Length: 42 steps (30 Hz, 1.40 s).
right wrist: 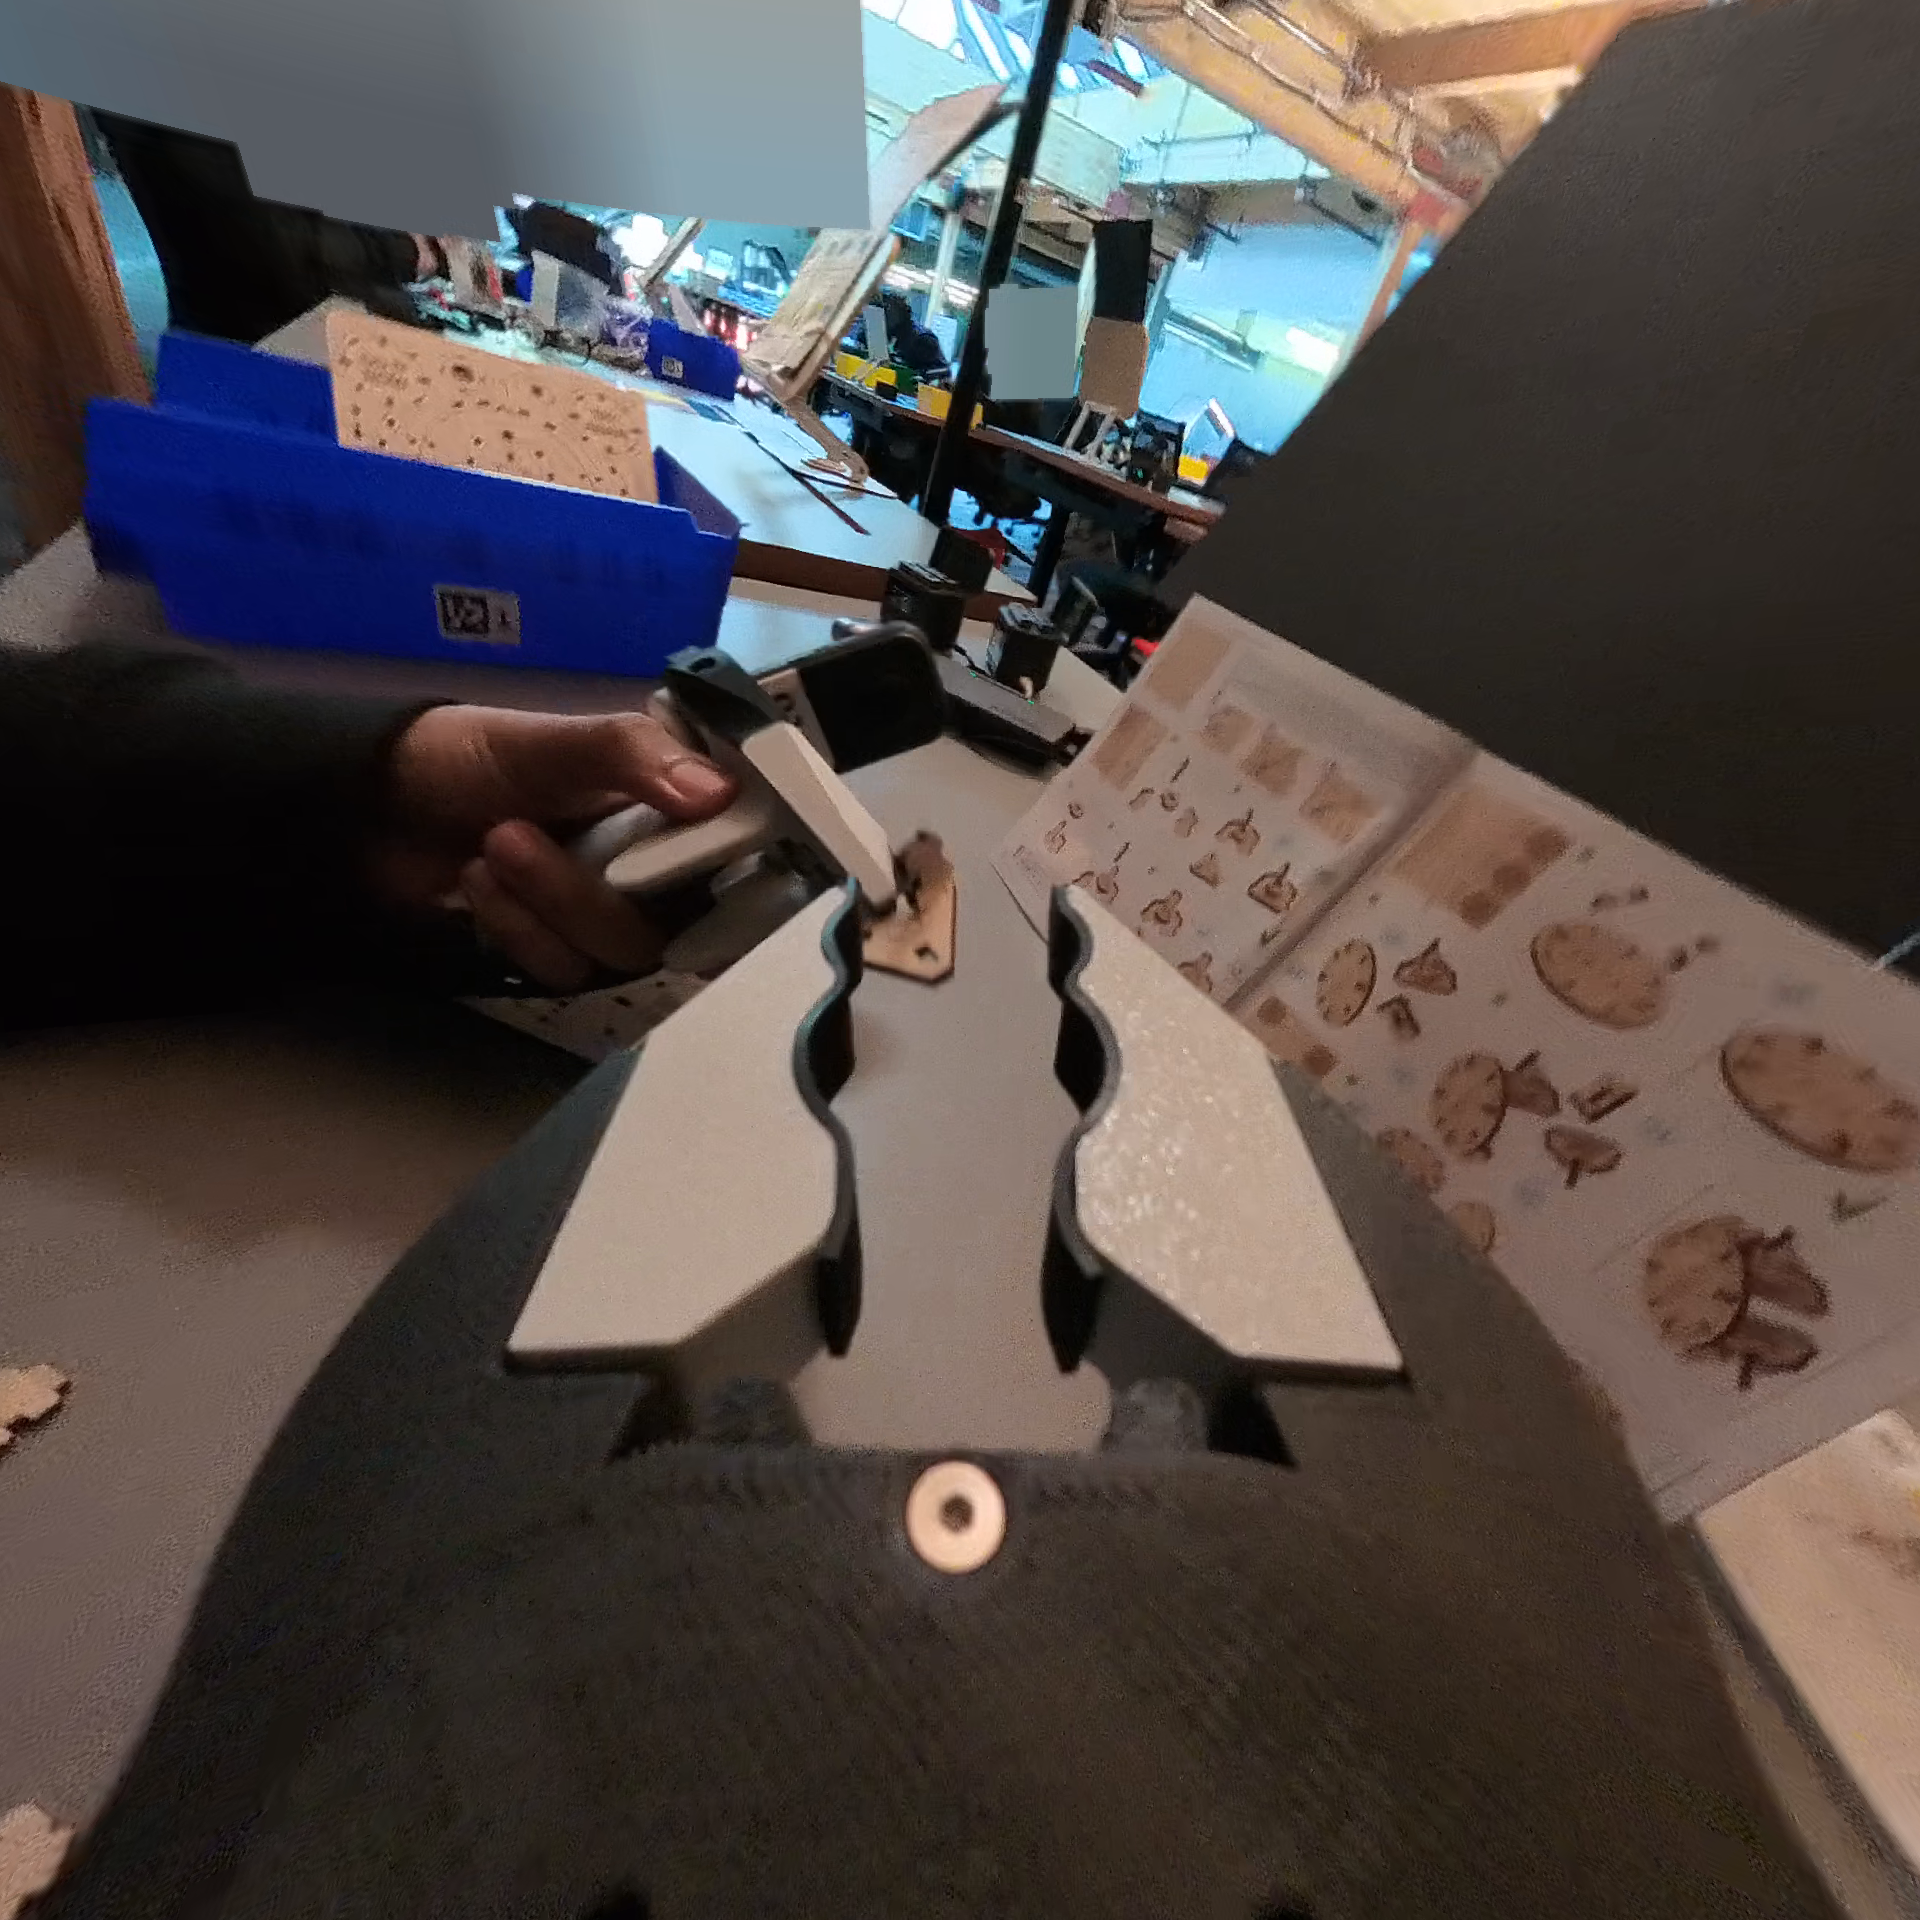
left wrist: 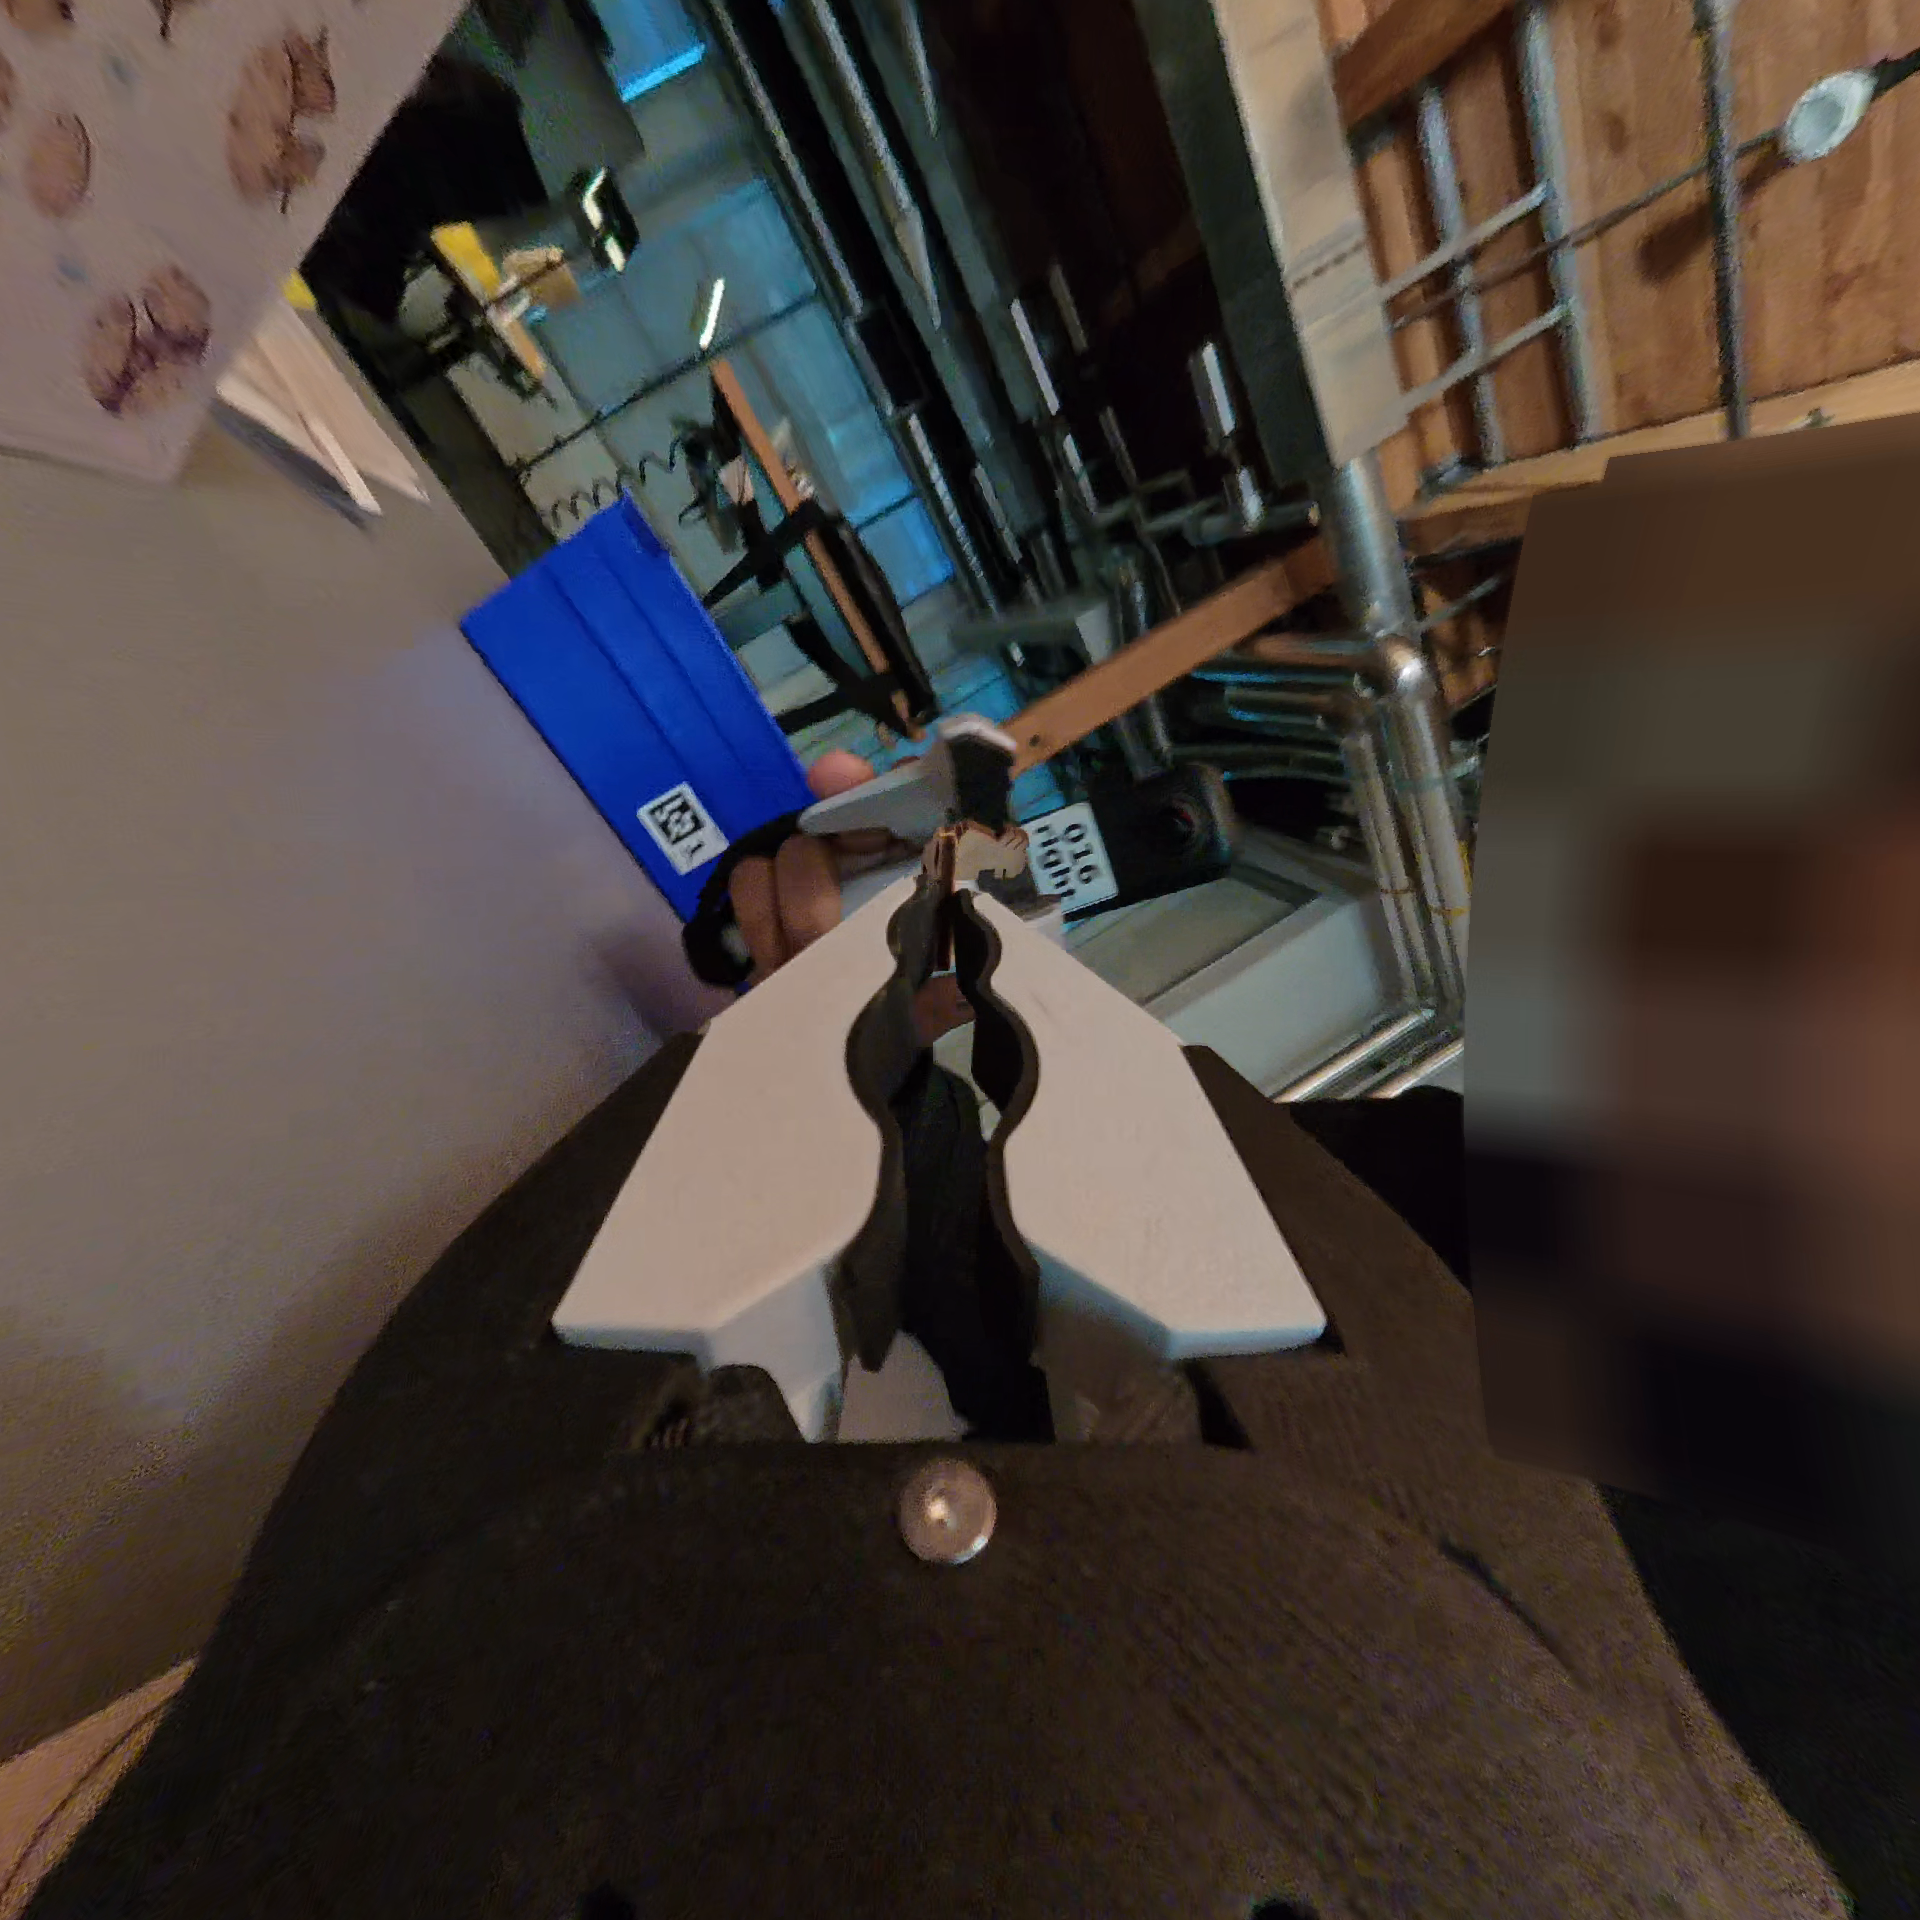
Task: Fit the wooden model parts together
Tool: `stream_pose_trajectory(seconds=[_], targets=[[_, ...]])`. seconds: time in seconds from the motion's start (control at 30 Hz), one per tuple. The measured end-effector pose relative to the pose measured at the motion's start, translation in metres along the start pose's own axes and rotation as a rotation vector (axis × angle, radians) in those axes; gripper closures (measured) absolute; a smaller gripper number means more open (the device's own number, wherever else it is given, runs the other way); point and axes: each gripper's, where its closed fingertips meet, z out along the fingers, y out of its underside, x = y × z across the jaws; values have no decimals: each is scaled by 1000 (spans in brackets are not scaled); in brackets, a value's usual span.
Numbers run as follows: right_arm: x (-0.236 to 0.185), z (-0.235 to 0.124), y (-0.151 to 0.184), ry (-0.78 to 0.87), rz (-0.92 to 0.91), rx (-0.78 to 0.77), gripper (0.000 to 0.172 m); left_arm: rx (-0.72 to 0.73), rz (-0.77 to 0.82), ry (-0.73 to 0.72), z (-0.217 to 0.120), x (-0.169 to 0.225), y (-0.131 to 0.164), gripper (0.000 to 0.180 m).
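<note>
Your left gripper [left wrist: 940, 914] is clamped shut on a thin wooden piece [right wrist: 914, 925], a flat laser-cut plate with small holes; its pads press on the plate's edge, so the hold is narrow. Your right gripper [right wrist: 951, 935] stands wide open with nothing between its fingers, and the plate sits just ahead of its left fingertip, held above the table [right wrist: 208, 1195] rather than lying on it.

The likeliest trouble, as I judge it, is the plate twisting or slipping out of that thin edge grip if your right fingers knock it while closing around it. Thin plywood may also crack if you squeeze across a slotted part. If both grippers pull in different directions, the piece could snap or spring away onto the table.

Watch what lies around you. An instruction sheet [right wrist: 1455, 987] with pictures of parts stands tilted just to the right of your right gripper, close enough to catch with a finger. A blue bin [right wrist: 395, 561] holding a wooden panel [right wrist: 488, 416] sits toward the far left edge of the table, well apart from the plate. Loose wooden bits [right wrist: 26, 1392] lie near the table's left edge. Small black devices [right wrist: 935, 592] stand beyond the left gripper, toward the far edge.
</note>
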Motion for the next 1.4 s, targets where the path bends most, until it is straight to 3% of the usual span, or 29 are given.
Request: stream_pose_trajectory(seconds=[0.1,0.27,0.63,0.8,0.9,1.13,1.4], targets=[[-11,-1,-4,-48,-59,-9,141,-43,127,-108,4,-4,4,180],[-7,-3,2,4,-142,-57,150,-151,505,-417,4,-15,7,180],[2,10,19,115,-8,-163,170,-142,966,-746,-2,-20,-7,180],[6,11,20,183,40,-178,172,-107,1096,-797,1,-22,-10,180],[8,10,14,198,86,-142,172,-74,1057,-758,6,-25,-7,171],[1,11,4,153,96,-84,170,-27,1063,-721,3,-15,-11,180],[-7,5,-10,144,-66,-13,171,-36,1626,-968,2,13,-16,180]])
